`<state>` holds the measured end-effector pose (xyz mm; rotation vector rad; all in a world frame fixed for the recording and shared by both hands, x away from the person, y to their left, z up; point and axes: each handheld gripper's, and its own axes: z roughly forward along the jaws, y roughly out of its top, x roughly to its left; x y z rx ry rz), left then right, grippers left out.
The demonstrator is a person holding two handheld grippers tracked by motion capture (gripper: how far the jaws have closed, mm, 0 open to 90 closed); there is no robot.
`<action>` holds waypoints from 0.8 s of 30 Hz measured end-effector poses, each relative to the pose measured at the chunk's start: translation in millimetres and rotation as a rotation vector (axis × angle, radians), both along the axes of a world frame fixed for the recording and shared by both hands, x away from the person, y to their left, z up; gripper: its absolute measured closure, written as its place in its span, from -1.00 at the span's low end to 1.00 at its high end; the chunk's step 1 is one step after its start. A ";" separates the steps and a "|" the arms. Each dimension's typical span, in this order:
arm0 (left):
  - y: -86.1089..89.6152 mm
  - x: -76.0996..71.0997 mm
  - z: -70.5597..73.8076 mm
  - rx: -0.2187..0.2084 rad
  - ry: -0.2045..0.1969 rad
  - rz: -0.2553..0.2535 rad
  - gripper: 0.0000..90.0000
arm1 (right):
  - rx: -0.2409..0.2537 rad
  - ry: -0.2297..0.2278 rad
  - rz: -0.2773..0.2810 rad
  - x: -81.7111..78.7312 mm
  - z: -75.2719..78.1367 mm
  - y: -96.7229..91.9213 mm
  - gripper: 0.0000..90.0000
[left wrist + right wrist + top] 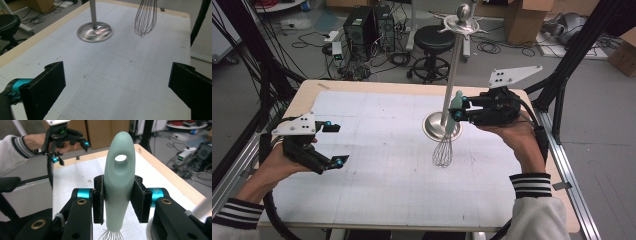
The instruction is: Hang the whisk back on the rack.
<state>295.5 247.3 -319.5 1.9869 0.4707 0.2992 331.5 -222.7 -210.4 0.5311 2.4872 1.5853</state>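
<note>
— Item, whisk (119,185): pale handle clamped in right gripper (119,200), long axis upright, wires down, just beside stand (451,75).
— Left gripper (117,82)?
— Jaws wide, empty, well apart from whisk; right hand nearer.

I see a grey floor (592,100) behind the surface (377,87), which has a wood edge and a white gridded sheet. A black round stool (433,37) stands past the far edge, two dark computer towers (368,25) left of it, loose cables (499,47) all over, cardboard boxes (532,17) far right. Black frame struts (582,47) on both sides.
</note>
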 end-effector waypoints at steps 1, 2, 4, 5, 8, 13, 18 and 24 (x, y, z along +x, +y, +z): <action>2.1 -0.2 -2.7 -0.001 0.000 0.003 -0.96 | -0.003 0.005 -0.010 1.0 0.5 -2.2 0.47; 4.0 -0.5 -5.5 -0.002 0.002 0.003 -0.96 | -0.004 0.003 -0.014 1.9 0.9 -4.6 0.47; 7.4 -1.9 -10.5 -0.005 0.007 0.010 -0.96 | -0.004 0.005 -0.022 3.3 2.2 -9.3 0.47; 9.2 -2.9 -12.7 -0.006 0.011 0.013 -0.96 | -0.003 0.004 -0.030 4.2 3.2 -11.9 0.47; 14.7 -5.0 -16.8 -0.015 0.006 0.017 -0.96 | -0.008 0.009 -0.049 6.4 7.0 -20.7 0.47; 22.2 -8.4 -20.7 -0.043 0.009 0.033 -0.96 | -0.008 0.000 -0.069 10.3 11.7 -33.1 0.47; 30.1 -10.2 -27.7 -0.046 0.004 0.047 -0.96 | -0.008 -0.001 -0.096 16.6 16.1 -46.3 0.47; 36.5 -12.0 -33.1 -0.062 0.003 0.049 -0.96 | -0.017 0.002 -0.126 24.8 23.9 -59.1 0.47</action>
